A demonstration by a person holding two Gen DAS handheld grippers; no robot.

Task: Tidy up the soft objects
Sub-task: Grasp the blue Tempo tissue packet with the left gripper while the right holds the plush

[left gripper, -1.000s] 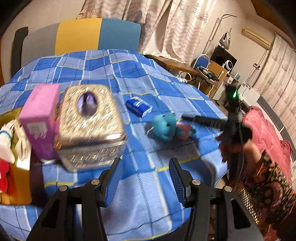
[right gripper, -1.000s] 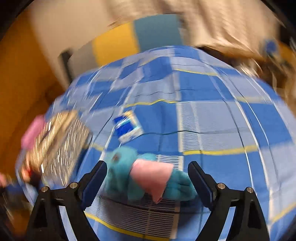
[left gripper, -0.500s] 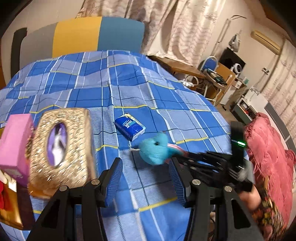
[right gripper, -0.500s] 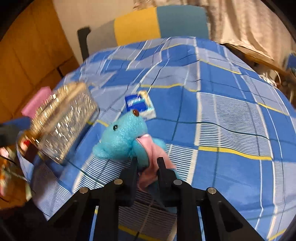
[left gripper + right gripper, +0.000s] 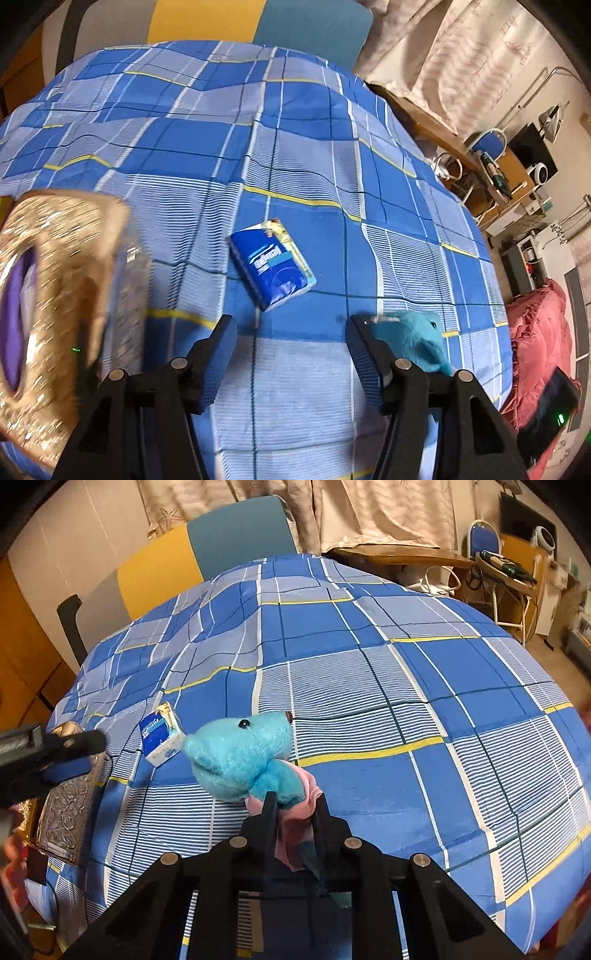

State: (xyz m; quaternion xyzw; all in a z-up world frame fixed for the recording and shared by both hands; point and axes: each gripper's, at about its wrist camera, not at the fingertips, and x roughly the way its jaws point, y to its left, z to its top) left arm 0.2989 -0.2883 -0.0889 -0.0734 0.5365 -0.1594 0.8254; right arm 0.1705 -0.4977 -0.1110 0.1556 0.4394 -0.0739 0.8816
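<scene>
1. The right gripper (image 5: 295, 806) has its jaws drawn close together on the pink cloth of the plush (image 5: 243, 757), a turquoise toy animal with a dark eye and a brown nose.
2. In the right wrist view the plush's head juts past the fingertips toward 10 o'clock, its nose pointing to about 2 o'clock, above the plaid sheet (image 5: 406, 686).
3. In the left wrist view the plush (image 5: 417, 341) shows at 3 o'clock of the left gripper, partly hidden behind that gripper's right finger.
4. The left gripper (image 5: 291, 354) has its jaws spread wide, with nothing between them; only sheet (image 5: 295, 129) shows in the gap.
5. The tissue pack (image 5: 273, 267), blue with a yellow edge, lies flat on the sheet at 12 o'clock of the left gripper, just beyond its fingertips.
6. From the right wrist the pack (image 5: 162, 738) sits at 9 o'clock of the plush's head, near it; I cannot tell whether they touch.
7. The gold box (image 5: 51, 314), glittery with a purple oval opening, fills the 9 o'clock edge of the left view, blurred.
8. In the right view the box (image 5: 70, 812) lies at 8 o'clock of the pack, with the left gripper over it.
9. A headboard (image 5: 207, 554) of grey, yellow and teal panels stands at 12 o'clock.
</scene>
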